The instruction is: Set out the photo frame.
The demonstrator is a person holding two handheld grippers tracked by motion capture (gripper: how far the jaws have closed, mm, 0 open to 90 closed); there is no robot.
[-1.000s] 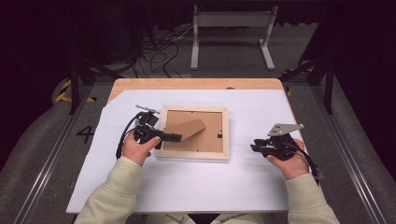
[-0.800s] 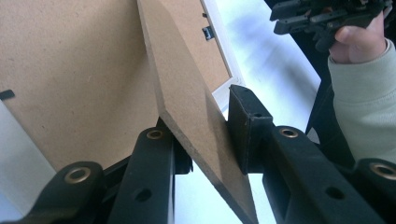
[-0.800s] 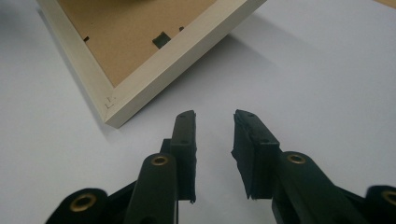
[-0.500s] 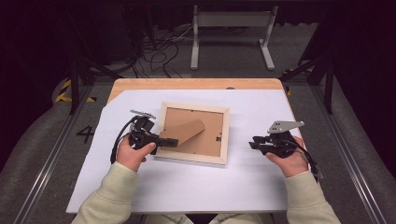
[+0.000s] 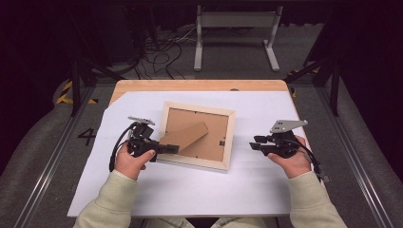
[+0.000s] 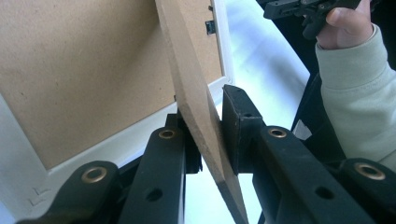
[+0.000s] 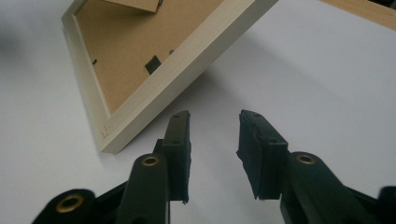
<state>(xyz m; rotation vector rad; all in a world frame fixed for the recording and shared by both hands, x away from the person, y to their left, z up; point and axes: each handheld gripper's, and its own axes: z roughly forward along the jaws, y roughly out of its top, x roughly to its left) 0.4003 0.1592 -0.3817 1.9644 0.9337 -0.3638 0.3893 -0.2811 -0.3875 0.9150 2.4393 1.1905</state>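
A: Whereabouts of the picture frame [image 5: 197, 107]?

B: Lying back-up on the white sheet [image 5: 256, 190] over the worktop [image 5: 199, 85], about mid-sheet and a little askew. Cardboard stand [image 5: 187, 135] slanting across the backing toward the near-left corner.

A: And the left claw [image 5: 173, 148]?

B: Clamped on the free end of that stand, right at the frame's left rail. Clear in the left gripper view: stand [image 6: 191, 93] edge-on between the pads, pinched from both sides, seemingly raised a little off the backing. Just been closing in on it.

A: Right claw [image 5: 253, 145]?

B: Empty. Held low over the sheet to the right of the frame, apart from it, aimed at the near-right corner. In the right gripper view, claw [image 7: 214, 126] parted roughly halfway, just been opening, nothing but bare sheet between.

A: How far along, then?

B: Early, by the look of it. Grip on the stand secured. Not yet done: swinging the stand out fully and getting the frame upright.

A: Still left?

B: Probably drawing the stand out to its stop, steadying a rail with the right claw, then tipping the frame up onto its foot.
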